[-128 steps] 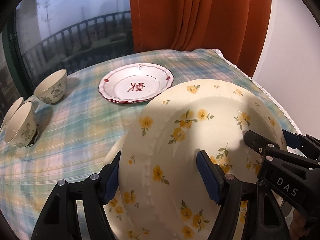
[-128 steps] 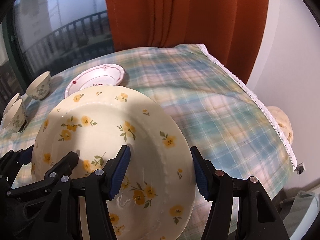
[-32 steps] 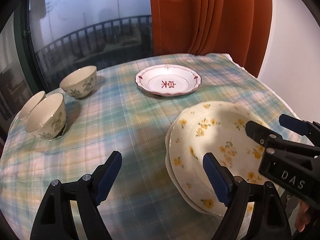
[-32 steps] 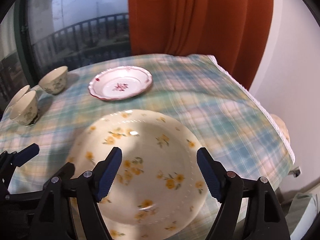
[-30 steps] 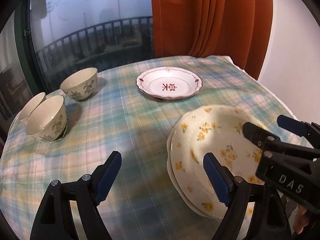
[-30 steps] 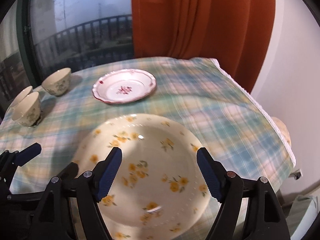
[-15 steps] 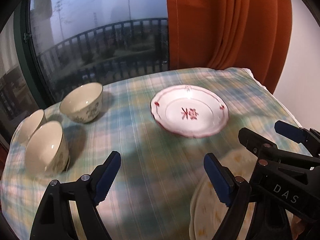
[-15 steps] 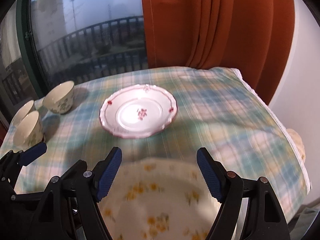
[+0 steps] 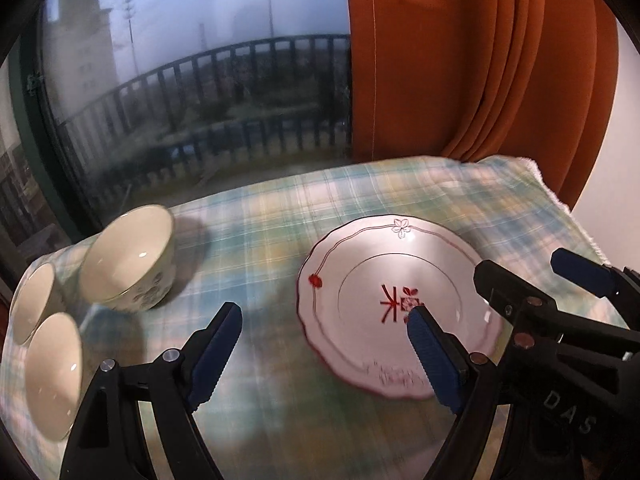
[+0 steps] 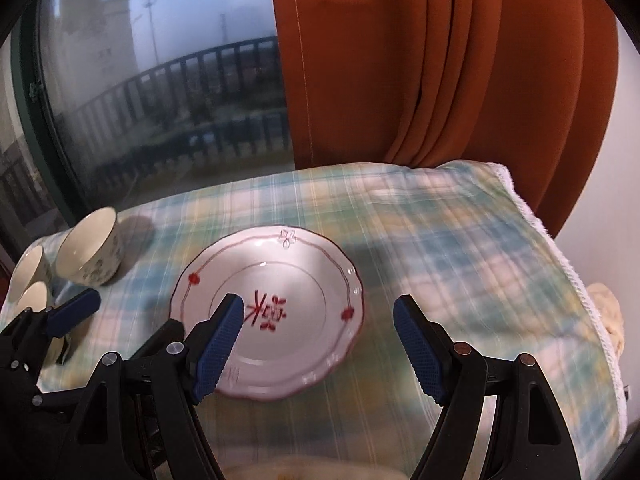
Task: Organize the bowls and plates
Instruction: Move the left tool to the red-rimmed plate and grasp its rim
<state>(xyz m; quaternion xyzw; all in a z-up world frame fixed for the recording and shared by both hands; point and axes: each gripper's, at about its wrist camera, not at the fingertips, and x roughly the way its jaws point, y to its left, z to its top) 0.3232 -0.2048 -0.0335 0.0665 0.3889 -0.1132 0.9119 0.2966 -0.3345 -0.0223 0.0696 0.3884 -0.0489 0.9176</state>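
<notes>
You are in a home: a checked cloth [image 10: 440, 240] covers the worktop, with an orange curtain [image 10: 440, 60] beside a balcony window [image 10: 160, 80].

I see a glossy glazed ceramic plate [image 10: 280, 280] and shiny bowls [image 9: 132, 258] on soft matt plaid cloth [image 10: 440, 240]; my tool pads [image 10: 218, 340] look ribbed blue rubber on matt black plastic.

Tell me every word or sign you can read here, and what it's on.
"DAS": pale letters on the black body of the right hand-held gripper, seen from the left wrist view.
A red Chinese-style character in the middle of the white plate: too blurred to read.
Small marks near that plate's front rim: too blurred to read.
</notes>
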